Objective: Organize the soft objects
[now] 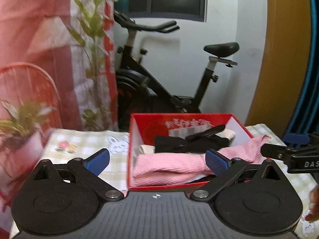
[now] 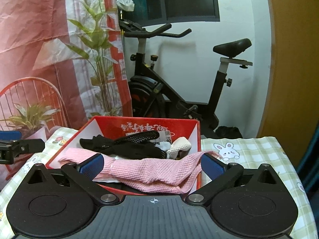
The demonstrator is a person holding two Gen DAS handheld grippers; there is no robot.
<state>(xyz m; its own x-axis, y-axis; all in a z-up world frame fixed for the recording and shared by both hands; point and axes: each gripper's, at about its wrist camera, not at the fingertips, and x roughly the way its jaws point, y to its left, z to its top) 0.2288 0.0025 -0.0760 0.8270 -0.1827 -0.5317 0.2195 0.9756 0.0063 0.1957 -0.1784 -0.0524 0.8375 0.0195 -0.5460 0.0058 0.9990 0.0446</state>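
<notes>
A red box (image 1: 180, 119) (image 2: 147, 122) stands on the checked tablecloth. In it lie a pink knitted cloth (image 1: 171, 165) (image 2: 151, 169), black socks (image 1: 191, 142) (image 2: 127, 146) and white socks (image 2: 179, 146). The pink cloth drapes over the box's right rim. My left gripper (image 1: 157, 162) is open and empty, just in front of the box. My right gripper (image 2: 152, 165) is open and empty, its fingers either side of the pink cloth at the box's near edge. The right gripper also shows at the right edge of the left wrist view (image 1: 291, 155).
The tablecloth (image 2: 249, 151) has rabbit prints. A pink backdrop with printed plants (image 2: 39, 49) hangs at the left. An exercise bike (image 2: 179, 83) stands behind the table. A wooden panel (image 2: 289, 69) is at the right.
</notes>
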